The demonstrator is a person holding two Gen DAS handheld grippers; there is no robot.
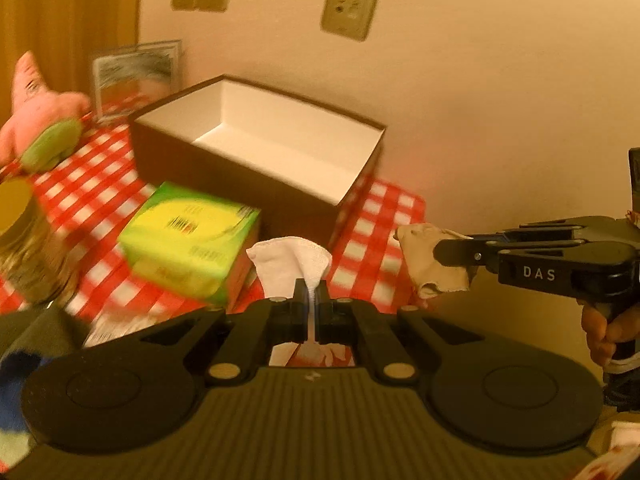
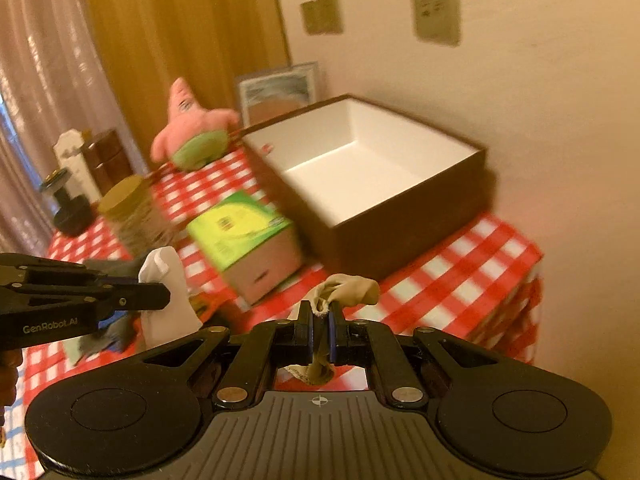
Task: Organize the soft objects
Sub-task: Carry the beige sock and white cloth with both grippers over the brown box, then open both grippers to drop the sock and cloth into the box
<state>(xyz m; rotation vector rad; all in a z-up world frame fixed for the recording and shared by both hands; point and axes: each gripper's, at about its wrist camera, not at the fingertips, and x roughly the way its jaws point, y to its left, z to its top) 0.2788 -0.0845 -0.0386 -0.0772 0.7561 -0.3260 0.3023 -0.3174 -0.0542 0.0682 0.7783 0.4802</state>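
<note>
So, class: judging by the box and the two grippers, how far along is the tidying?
Done: nothing, the box looks empty. In hand: left gripper pinches a white cloth; right gripper pinches a beige cloth. Left: both cloths and the pink plush toy on the table.

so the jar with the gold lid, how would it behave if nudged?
The jar looks rigid and upright, taller than wide, so a high push may tip it. On its side it would likely roll. It seems filled, so probably fairly heavy.
</note>
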